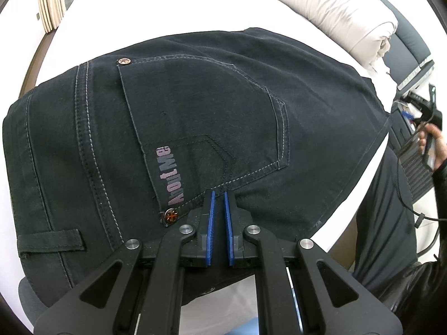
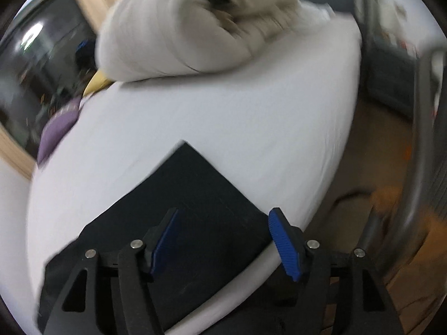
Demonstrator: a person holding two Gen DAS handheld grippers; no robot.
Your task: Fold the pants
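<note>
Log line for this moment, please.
left gripper: shut over pants | right gripper: open, empty, above pants | surface: white bed

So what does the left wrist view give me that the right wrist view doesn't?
Only the left wrist view shows the back pocket with its printed lettering, a belt loop, the shut left gripper low on the pocket, and a hand holding the other tool. Only the right wrist view shows the open right gripper, nothing between its pads, above a plain folded corner, plus a purple item. Both show the dark pants, white bed and rolled duvet.
</note>
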